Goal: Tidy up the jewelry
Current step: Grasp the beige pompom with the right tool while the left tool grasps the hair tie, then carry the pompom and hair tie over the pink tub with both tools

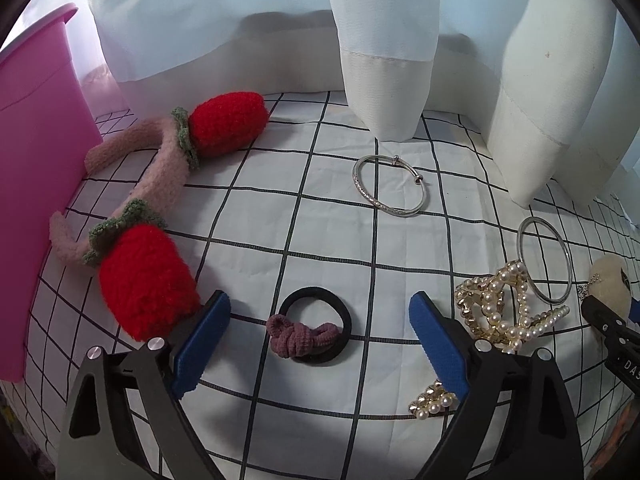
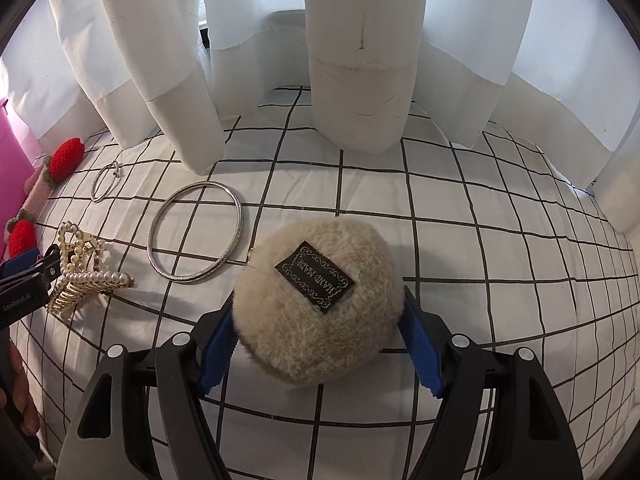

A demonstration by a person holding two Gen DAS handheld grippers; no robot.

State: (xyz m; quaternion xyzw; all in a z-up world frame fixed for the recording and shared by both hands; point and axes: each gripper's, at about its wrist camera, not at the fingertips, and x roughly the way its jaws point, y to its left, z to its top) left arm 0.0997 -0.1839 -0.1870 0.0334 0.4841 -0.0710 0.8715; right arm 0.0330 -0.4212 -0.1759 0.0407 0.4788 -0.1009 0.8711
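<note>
My left gripper [image 1: 320, 312] is open above a black hair tie [image 1: 318, 326] knotted with a mauve scrunchie [image 1: 298, 336]; the ties lie between its blue pads. A pink headband with red strawberries [image 1: 146, 276] lies left. A silver bangle [image 1: 390, 190] lies beyond, a second bangle [image 1: 544, 260] and a pearl hair claw [image 1: 500, 308] to the right. My right gripper [image 2: 320, 320] has its blue pads on both sides of a beige fluffy pouf with a black label [image 2: 316, 300] on the cloth. I cannot tell if they press it.
A pink bin [image 1: 36, 184] stands at the far left. White curtains [image 1: 384, 40] hang at the back of the grid-pattern cloth [image 1: 280, 208]. A small pearl clip [image 1: 432, 400] lies near my left gripper's right finger. The left gripper [image 2: 24, 276] shows at the right wrist view's left edge.
</note>
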